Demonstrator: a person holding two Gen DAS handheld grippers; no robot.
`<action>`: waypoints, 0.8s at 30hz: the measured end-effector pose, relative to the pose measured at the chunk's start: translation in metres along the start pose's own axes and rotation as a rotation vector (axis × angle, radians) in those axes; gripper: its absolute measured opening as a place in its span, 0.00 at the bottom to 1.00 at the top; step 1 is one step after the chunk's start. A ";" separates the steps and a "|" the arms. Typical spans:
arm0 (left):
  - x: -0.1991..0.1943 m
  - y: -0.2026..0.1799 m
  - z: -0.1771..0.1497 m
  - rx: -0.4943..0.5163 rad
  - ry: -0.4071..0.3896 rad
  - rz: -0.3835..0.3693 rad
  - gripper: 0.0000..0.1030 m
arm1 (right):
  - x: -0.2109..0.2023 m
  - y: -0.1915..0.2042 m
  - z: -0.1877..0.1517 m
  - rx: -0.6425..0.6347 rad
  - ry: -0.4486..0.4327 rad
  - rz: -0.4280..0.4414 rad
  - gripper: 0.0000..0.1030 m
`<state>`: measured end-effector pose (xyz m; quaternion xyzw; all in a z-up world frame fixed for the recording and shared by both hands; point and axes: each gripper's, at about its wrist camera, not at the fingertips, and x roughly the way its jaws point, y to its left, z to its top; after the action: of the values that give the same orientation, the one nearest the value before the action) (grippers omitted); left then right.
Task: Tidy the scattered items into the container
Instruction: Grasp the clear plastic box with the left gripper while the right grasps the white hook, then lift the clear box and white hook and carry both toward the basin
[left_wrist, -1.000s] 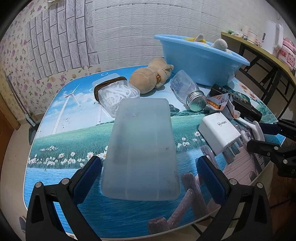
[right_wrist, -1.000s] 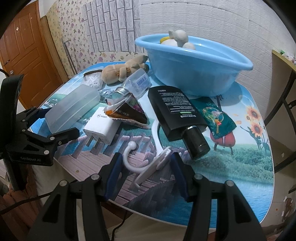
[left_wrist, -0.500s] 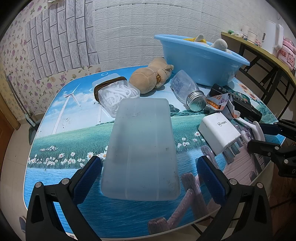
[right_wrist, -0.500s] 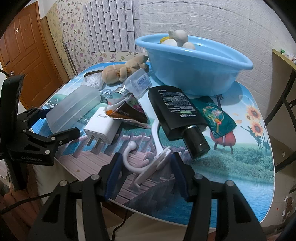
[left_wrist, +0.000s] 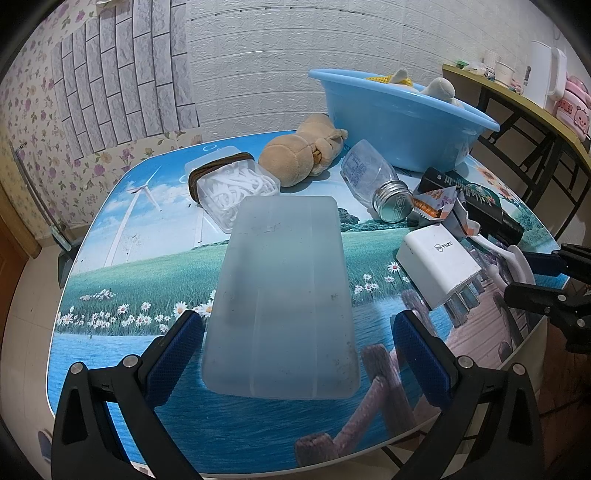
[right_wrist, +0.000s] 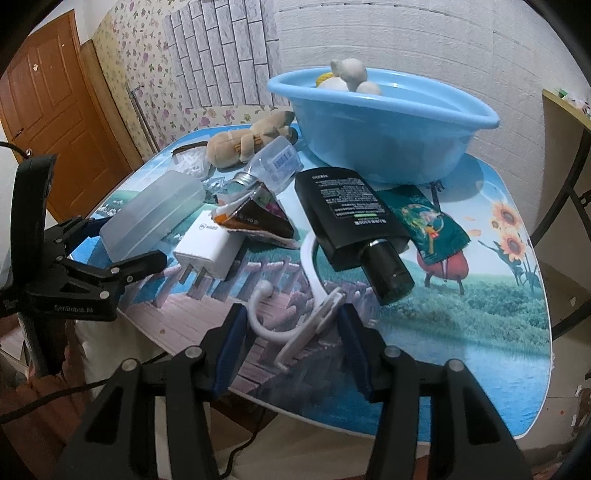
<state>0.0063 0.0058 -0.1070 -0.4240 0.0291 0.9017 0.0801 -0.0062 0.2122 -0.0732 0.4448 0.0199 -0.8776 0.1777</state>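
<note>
Both hand-held grippers are hovering low at the tabletop's near edge, jaws apart.

The left hand-held gripper is holding its blue-padded fingers spread wide, pointing forward across the tabletop. The right hand-held gripper is sitting beside it, its fingers parted more narrowly and aiming forward.

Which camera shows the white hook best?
The right wrist view: the white hook lies whole between the open right gripper fingers. The left wrist view catches only a sliver at its right edge.

Brown door, side shelf with white kettle.
</note>
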 end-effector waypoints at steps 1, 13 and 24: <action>0.000 0.000 0.000 0.000 -0.001 0.000 1.00 | -0.001 0.000 -0.001 0.001 0.001 0.001 0.48; -0.001 -0.002 0.000 -0.001 -0.004 0.004 1.00 | -0.006 0.001 -0.004 -0.008 0.002 -0.007 0.46; -0.002 -0.005 0.004 0.026 0.009 -0.026 0.84 | -0.010 0.005 -0.006 -0.051 -0.020 -0.022 0.53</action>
<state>0.0053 0.0109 -0.1025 -0.4272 0.0356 0.8982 0.0973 0.0051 0.2112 -0.0683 0.4313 0.0454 -0.8830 0.1795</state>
